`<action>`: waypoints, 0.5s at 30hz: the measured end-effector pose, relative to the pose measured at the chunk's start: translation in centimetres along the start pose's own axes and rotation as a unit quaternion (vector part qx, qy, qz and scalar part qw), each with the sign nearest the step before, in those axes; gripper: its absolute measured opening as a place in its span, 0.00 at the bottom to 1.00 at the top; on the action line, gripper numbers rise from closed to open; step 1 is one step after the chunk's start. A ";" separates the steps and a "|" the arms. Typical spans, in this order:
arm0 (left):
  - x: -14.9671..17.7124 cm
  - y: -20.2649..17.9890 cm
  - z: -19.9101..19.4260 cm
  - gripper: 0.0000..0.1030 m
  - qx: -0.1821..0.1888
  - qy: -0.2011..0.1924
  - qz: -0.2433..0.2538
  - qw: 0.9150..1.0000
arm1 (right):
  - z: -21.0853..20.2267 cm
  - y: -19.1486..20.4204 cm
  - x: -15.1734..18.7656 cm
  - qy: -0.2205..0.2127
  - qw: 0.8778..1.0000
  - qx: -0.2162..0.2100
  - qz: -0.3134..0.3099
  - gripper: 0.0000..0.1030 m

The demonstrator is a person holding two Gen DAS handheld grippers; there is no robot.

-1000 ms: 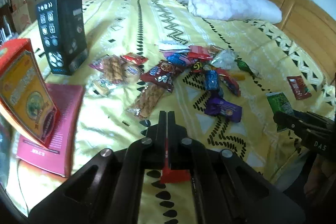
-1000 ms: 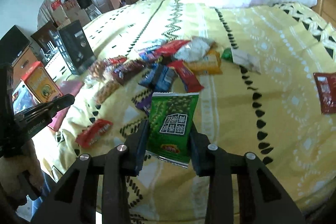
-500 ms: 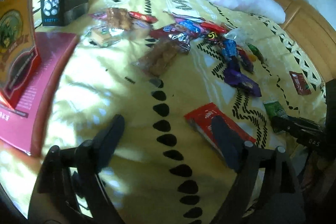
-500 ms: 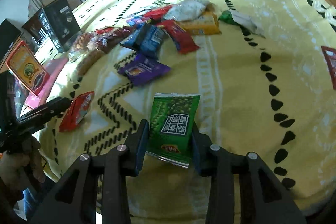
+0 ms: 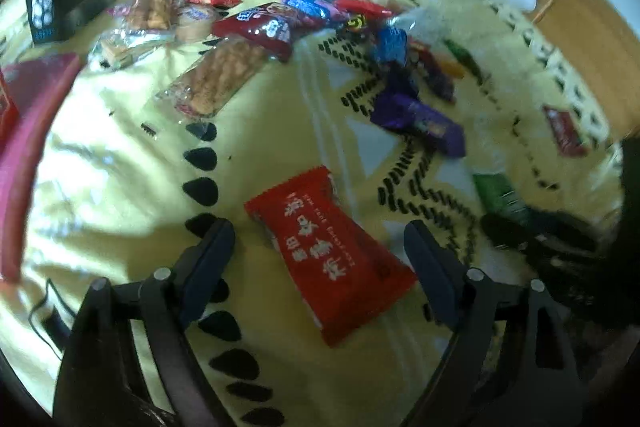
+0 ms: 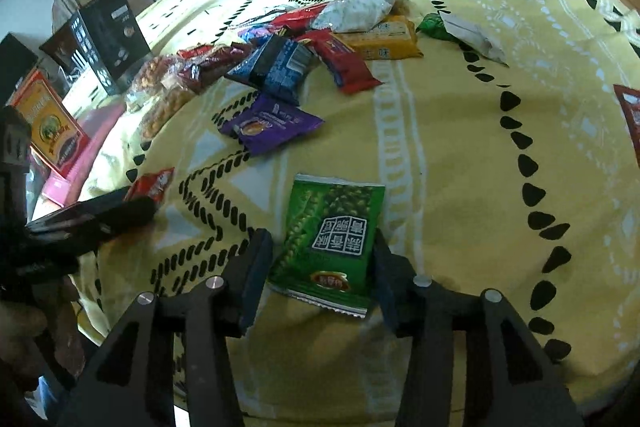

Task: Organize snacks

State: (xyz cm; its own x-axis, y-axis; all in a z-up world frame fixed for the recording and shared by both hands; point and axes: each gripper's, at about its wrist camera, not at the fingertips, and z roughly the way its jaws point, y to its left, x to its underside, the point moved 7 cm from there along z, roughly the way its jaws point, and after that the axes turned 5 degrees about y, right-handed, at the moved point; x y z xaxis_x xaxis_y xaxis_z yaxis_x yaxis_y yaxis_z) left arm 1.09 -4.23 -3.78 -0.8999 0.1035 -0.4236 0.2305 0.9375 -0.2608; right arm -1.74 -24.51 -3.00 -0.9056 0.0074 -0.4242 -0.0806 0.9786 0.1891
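The yellow patterned bedspread (image 6: 460, 131) was the stage, soft cloth with black zigzags and teardrop marks, rumpled near the camera. Everything else sat relative to the heap of mixed snacks (image 6: 288, 47) in the middle of it: crinkly foil and clear plastic wrappers, flat and pillow-shaped.

On the near side of that heap lay the green packet (image 6: 332, 235), a flat glossy rectangle with a pea print and a crimped seam at its near end. It lay flat on the cloth, long axis running away from the camera, right between the fingers of the right gripper (image 6: 320, 259). Those jaws were opening, with a clear gap on the left side and the right pad close against the packet's edge or just off it; I judged the packet set down and let go, not held.

Further to the left of the heap, also on its near side, lay the red packet (image 5: 332, 259), a puffy foil pillow with white characters, long axis slanting from far-left to near-right across the left gripper (image 5: 320, 259). Those jaws stood wide, both pads well clear of the wrapper.

So each packet had its own hand nearest. The next grab, I judged, would need the left hand to twist, since the red packet lay skewed to its fingers.
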 end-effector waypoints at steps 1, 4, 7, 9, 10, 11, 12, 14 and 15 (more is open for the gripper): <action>-0.1 -0.1 0.1 0.81 -0.008 -0.001 0.001 1.000 | 0.1 0.0 0.0 0.001 1.000 0.004 -0.003 0.48; -0.2 -0.7 0.0 0.54 -0.020 -0.005 0.011 1.000 | 0.0 -0.2 0.1 -0.003 1.000 0.008 -0.003 0.43; 0.0 -0.8 -0.3 0.33 -0.005 -0.005 0.013 1.000 | -0.4 -0.3 0.0 -0.007 1.000 0.004 -0.004 0.41; -0.2 -0.7 -0.7 0.32 0.003 -0.007 0.011 1.000 | -0.6 -0.3 -0.1 -0.010 1.000 0.002 -0.004 0.40; -0.4 -0.6 -1.0 0.31 0.007 -0.011 0.009 1.000 | -0.8 -0.3 -0.1 -0.013 1.000 0.001 -0.003 0.40; -0.7 -0.5 -1.3 0.31 0.009 -0.016 0.007 1.000 | -1.1 -0.3 -0.3 -0.016 1.000 -0.001 -0.004 0.40; -0.9 -0.4 -2.0 0.31 0.012 -0.025 0.005 1.000 | -1.2 -0.2 -0.4 -0.018 1.000 -0.002 -0.004 0.40; -1.8 -0.1 -3.5 0.30 0.016 -0.046 0.001 0.999 | -1.8 -0.1 -0.7 -0.026 1.000 -0.003 -0.005 0.40; -2.5 0.0 -4.5 0.30 0.018 -0.060 0.000 0.998 | -2.1 0.0 -0.9 -0.030 1.000 -0.004 -0.006 0.40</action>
State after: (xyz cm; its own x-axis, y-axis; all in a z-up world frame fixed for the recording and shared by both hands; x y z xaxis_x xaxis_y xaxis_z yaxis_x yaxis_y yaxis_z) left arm 1.66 -3.00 1.14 -0.8496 0.0604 -0.5239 0.2452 0.9248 -0.2910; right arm -1.80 -24.99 -0.74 -0.8783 0.0081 -0.4780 -0.0950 0.9770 0.1910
